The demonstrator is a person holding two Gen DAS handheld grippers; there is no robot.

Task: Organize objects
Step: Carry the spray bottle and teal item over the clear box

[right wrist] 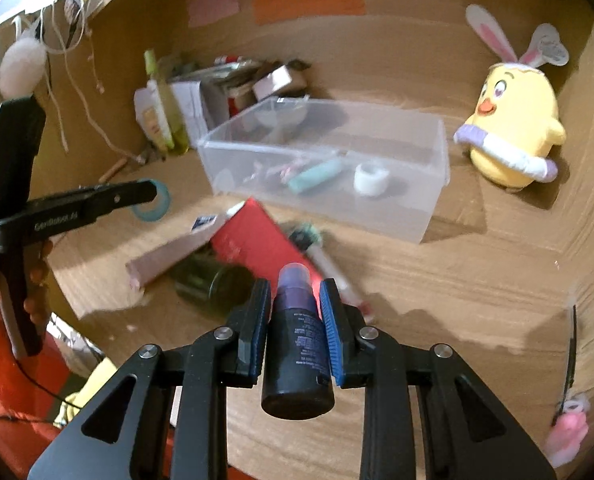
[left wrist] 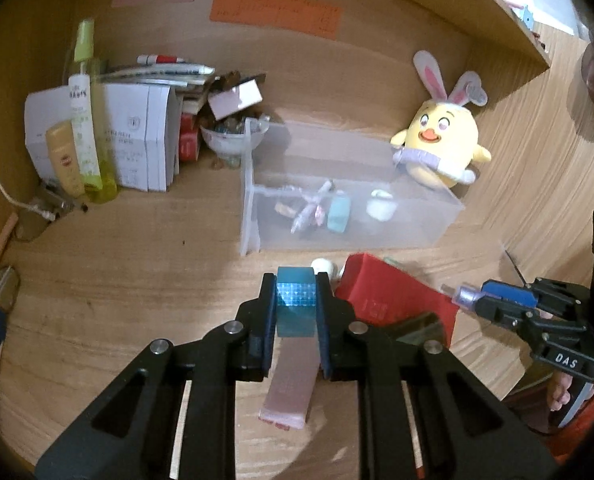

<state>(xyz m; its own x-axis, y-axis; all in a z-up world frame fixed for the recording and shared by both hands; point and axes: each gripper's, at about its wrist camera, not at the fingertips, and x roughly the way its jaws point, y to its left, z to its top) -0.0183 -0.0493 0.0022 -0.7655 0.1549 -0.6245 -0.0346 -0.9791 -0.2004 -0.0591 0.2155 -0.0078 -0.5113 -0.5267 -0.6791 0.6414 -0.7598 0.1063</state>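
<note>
Item: roll of blue tape (left wrist: 295, 305). It is held between the jaws of the left gripper (left wrist: 295, 300), at lower centre of the left wrist view, raised clear of the surface (left wrist: 137, 280).

Item: dark bottle with purple cap (right wrist: 297, 340). It is clamped between the jaws of the right gripper (right wrist: 297, 320), at lower centre of the right wrist view, cap pointing forward.

Item: clear plastic bin (right wrist: 433, 184). It is placed at centre frame, beyond both grippers, and already holds a teal tube (right wrist: 317, 174), a white roll (right wrist: 371, 179) and some small, blurred pieces.

Items left on the surface, in front of the bin: a red box (right wrist: 257, 240), a pink flat carton (right wrist: 169, 256), a dark jar (right wrist: 213, 284).

Background: a yellow plush chick (right wrist: 513, 128) is seen at upper right; white boxes (left wrist: 137, 132) and tubes are stacked at upper left.

Handling note, as judgement: the step in hand appears to be carriage to the bin. Each item is best lifted over the near wall before release, and lowered towards a bare part of the floor. The jaws should be opened one gripper at a time, so that the two are kept apart.
</note>
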